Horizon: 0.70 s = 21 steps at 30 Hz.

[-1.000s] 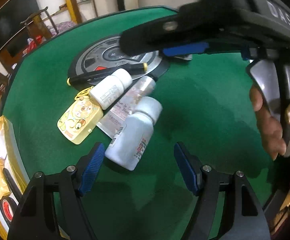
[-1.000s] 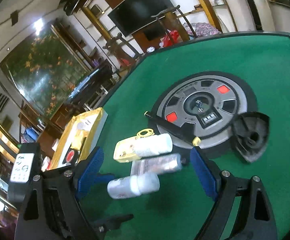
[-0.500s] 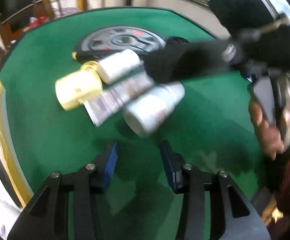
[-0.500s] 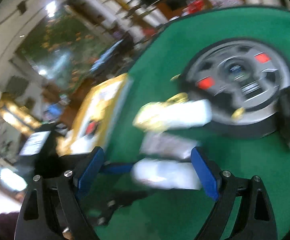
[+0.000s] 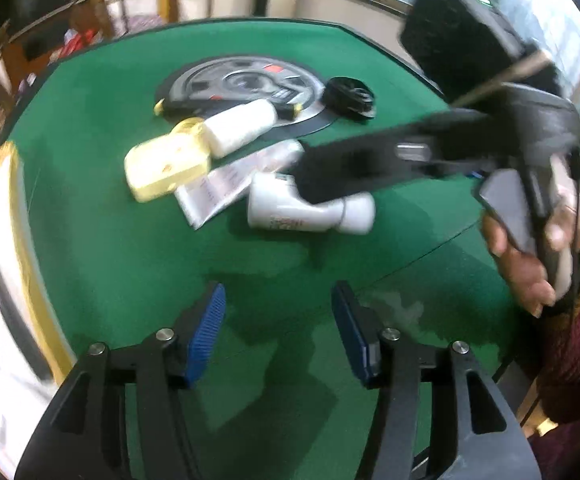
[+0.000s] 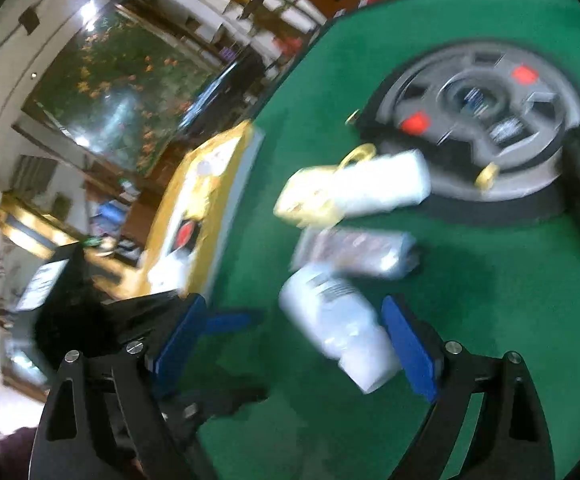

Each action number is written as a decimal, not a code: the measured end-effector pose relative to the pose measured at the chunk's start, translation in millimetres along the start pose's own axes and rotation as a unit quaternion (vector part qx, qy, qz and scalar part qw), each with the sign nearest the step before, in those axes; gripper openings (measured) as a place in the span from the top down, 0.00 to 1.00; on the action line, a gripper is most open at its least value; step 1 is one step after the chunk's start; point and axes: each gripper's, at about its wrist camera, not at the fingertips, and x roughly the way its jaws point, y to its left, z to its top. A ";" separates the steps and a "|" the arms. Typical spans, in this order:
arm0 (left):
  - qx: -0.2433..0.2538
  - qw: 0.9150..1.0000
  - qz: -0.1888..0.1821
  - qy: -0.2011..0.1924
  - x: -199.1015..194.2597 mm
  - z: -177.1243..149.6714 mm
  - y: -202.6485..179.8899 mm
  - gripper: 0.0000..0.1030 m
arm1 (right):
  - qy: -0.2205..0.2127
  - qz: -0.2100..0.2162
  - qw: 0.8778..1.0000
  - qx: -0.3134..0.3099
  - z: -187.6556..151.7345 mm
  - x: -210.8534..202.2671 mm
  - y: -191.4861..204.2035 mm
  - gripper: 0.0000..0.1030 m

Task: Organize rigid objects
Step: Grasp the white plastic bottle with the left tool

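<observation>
I work over the green table (image 5: 90,128), which fills both views; a grey disc (image 5: 242,84) is set into it at upper centre of the left view. The items lie bunched just below that disc, so one reach covers them all. The big bottle (image 5: 290,208) lies on its side at centre, nearest me. Beside it, to the left, a flat sachet (image 5: 226,184) touches a yellow case (image 5: 162,168), and a small bottle (image 5: 242,126) rests against the case's top.

My right gripper (image 6: 290,344) comes in from the right of the left view with wide, empty jaws; in its own view the big bottle sits between the pads, though blur hides any contact. I judge it is lining up to take that bottle first.

My left gripper (image 5: 278,332) hangs at lower centre, jaws just reopening partway, nothing between them, clear of the pile.
</observation>
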 end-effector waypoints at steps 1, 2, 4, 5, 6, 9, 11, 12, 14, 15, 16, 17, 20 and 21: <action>-0.021 1.000 -0.008 0.003 -1.9 -4.7 5.1 0.48 | 0.013 0.031 0.999 -0.007 -2.0 3.8 7.0 0.13; -0.032 0.999 -0.015 0.004 -0.7 -4.6 10.2 0.48 | 0.023 0.056 0.998 -0.014 -3.6 6.9 12.4 0.13; -0.057 0.998 -0.029 0.003 -2.8 -6.9 18.4 0.44 | 0.004 0.073 0.997 -0.029 -4.2 3.2 22.3 0.13; -0.063 0.997 -0.035 -0.001 -5.3 -8.3 21.1 0.40 | -0.014 0.057 0.998 -0.035 -3.3 -1.6 23.5 0.13; -0.067 0.997 -0.037 -0.006 -6.5 -3.5 24.4 0.39 | -0.037 0.024 0.998 -0.045 -2.4 -7.9 24.2 0.13; -0.082 0.995 -0.051 -0.015 -11.1 0.2 25.8 0.39 | -0.089 -0.069 0.992 -0.063 -0.9 -25.5 19.6 0.13; -0.100 0.993 -0.069 -0.013 -8.9 7.0 27.6 0.36 | -0.107 -0.070 0.991 -0.038 1.1 -32.1 8.6 0.13; -0.108 0.992 -0.071 -0.011 -6.7 11.3 27.3 0.32 | -0.114 -0.063 0.991 -0.022 2.5 -34.6 2.6 0.13; -0.118 0.991 -0.066 -0.007 1.1 20.6 25.9 0.31 | -0.123 -0.067 0.990 -0.012 4.1 -37.4 -1.5 0.13; -0.120 0.990 -0.068 -0.003 5.9 24.9 24.9 0.31 | -0.126 -0.072 0.989 -0.013 4.8 -39.4 -1.2 0.13; -0.121 0.990 -0.071 0.003 10.9 28.7 22.7 0.31 | -0.130 -0.077 0.988 -0.015 5.6 -40.8 0.5 0.13; -0.121 0.990 -0.070 0.008 15.6 31.7 19.3 0.31 | -0.134 -0.079 0.988 -0.015 6.1 -41.0 1.6 0.13; -0.108 0.993 -0.030 0.028 33.0 39.8 5.1 0.31 | -0.138 -0.077 0.987 -0.009 8.0 -42.5 4.0 0.13; -0.100 0.995 -0.014 0.022 35.4 41.9 0.1 0.30 | -0.138 -0.079 0.987 -0.009 9.2 -42.6 3.1 0.13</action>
